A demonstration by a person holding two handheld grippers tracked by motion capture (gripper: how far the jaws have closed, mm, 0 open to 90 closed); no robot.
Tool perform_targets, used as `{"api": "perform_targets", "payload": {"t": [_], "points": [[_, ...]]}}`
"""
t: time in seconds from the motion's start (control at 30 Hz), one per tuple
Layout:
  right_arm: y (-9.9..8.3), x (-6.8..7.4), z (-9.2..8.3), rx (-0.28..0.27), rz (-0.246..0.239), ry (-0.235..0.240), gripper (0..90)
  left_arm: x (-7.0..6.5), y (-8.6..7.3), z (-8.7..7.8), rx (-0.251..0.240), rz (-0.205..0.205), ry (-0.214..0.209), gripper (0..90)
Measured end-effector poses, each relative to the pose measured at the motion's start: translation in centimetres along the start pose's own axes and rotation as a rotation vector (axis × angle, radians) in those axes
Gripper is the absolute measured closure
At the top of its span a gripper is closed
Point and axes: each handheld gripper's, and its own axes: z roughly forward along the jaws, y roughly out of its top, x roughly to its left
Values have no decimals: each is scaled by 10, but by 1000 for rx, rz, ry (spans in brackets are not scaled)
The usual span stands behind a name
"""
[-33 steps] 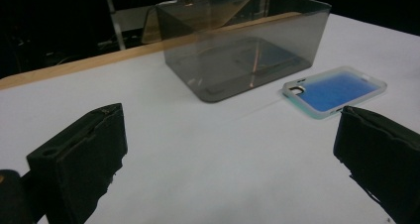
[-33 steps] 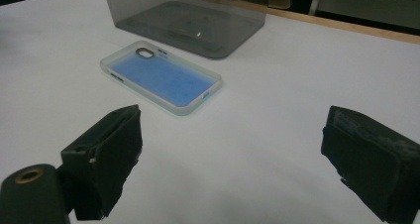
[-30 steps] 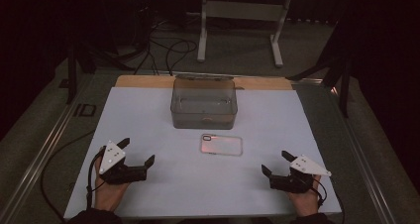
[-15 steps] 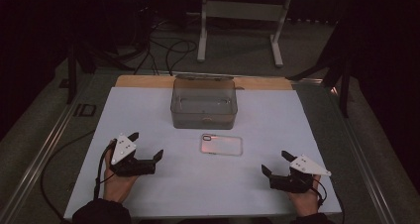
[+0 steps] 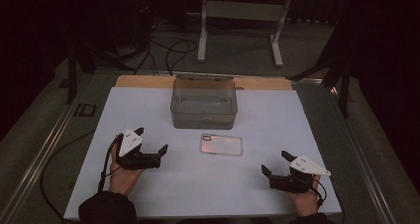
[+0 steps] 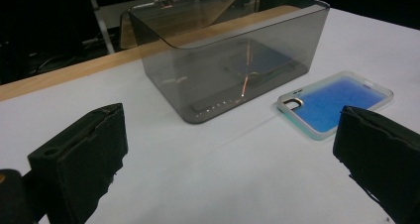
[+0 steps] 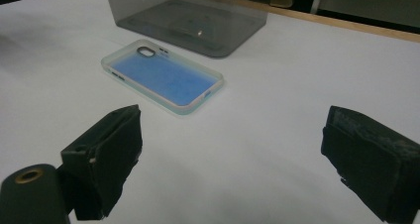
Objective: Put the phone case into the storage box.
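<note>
A phone case [image 5: 222, 144] with a clear rim and a blue inside lies flat on the white table [image 5: 317, 135], also seen as the phone case [image 6: 335, 102] and the phone case [image 7: 162, 77]. Just behind it stands a smoky transparent box [image 5: 203, 103], open at the top; the same box [image 6: 233, 50] looks empty inside. My left gripper [image 5: 151, 140] is open, left of the case and pointing toward it. My right gripper [image 5: 276, 164] is open near the front right, apart from the case. Both hold nothing.
A wooden strip [image 5: 262, 83] runs along the table's far edge. Beyond it, cables [image 5: 168, 50] and a metal stand [image 5: 242, 16] rest on the floor. Metal rails [image 5: 44, 144] flank the table.
My left gripper has moved forward and to the right, closer to the phone case. The right gripper has stayed where it was.
</note>
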Motion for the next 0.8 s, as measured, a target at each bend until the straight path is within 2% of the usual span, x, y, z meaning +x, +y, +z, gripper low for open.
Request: {"api": "perform_targets", "payload": {"t": [0.8], "points": [[0, 0, 1, 0, 5, 2, 87, -6, 12, 30, 26, 12, -20, 13]]}}
